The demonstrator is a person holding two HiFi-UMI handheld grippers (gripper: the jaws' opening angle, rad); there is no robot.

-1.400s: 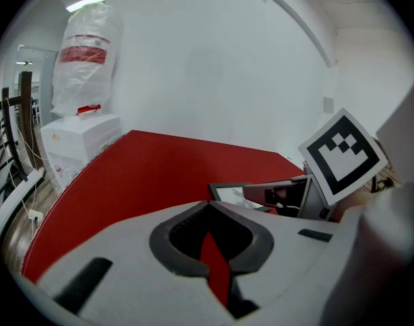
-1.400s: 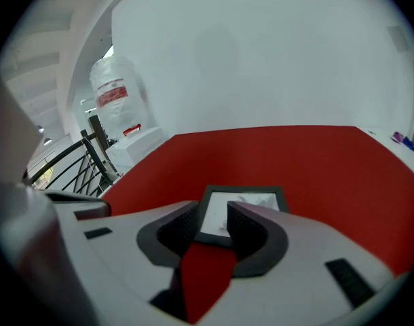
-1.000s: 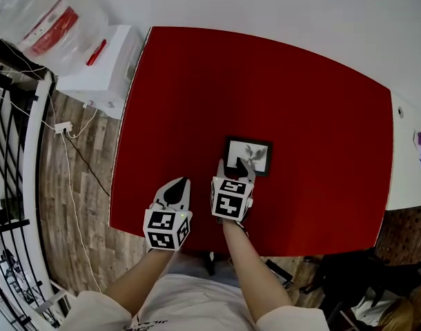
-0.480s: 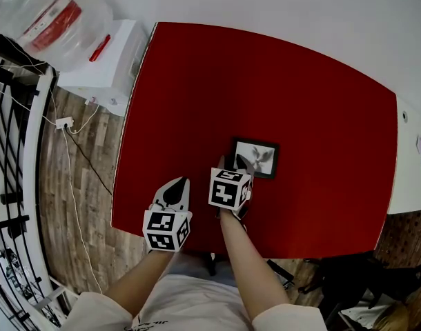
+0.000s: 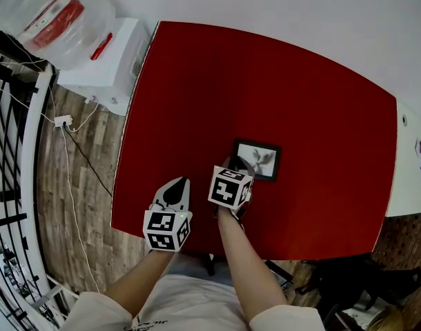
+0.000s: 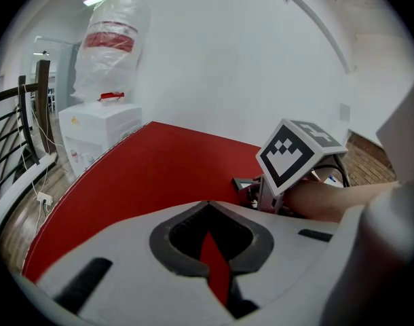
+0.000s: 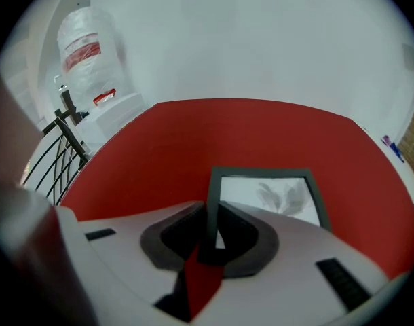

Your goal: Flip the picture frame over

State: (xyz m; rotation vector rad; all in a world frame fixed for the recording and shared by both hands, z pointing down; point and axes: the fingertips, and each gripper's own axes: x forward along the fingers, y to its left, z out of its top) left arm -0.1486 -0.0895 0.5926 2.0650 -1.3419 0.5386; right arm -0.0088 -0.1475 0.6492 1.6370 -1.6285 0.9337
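a: which step were we at w/ the flip?
b: the grab, i'd say; the picture frame (image 5: pixel 257 159) lay flat, print side up, on the red table (image 5: pixel 279 74), right of centre and nearer the person's edge; not yet lifted or turned.
a: and the right gripper (image 7: pixel 210 217)?
b: its jaws were closing w/ the frame's left rail between them, close to the near corner; the pads looked to be right on the rail, one outside it, one on the print side; so a grip on the edge, more or less.
a: left gripper (image 6: pixel 208 212)?
b: jaws together, nothing in them, only red table showing thru the gap; it was held over the table near the front edge, just left of the right one and apart from the frame; idle imo.
a: poses?
b: right forearm reached fwd from the body, gripper tipped steeply down onto the frame, marker cube on top; the left pointed fwd and down at a shallower slant; both arms sat close together in front of the torso.
a: what did the next move need?
b: prob a firm pinch first, since the rail looked thin; then raise that edge so the frame pivots on its opposite rail, roll the wrist and lay it back side up; the risk was it slipping out or sliding across the table; the left could steady the other edge if req'd.
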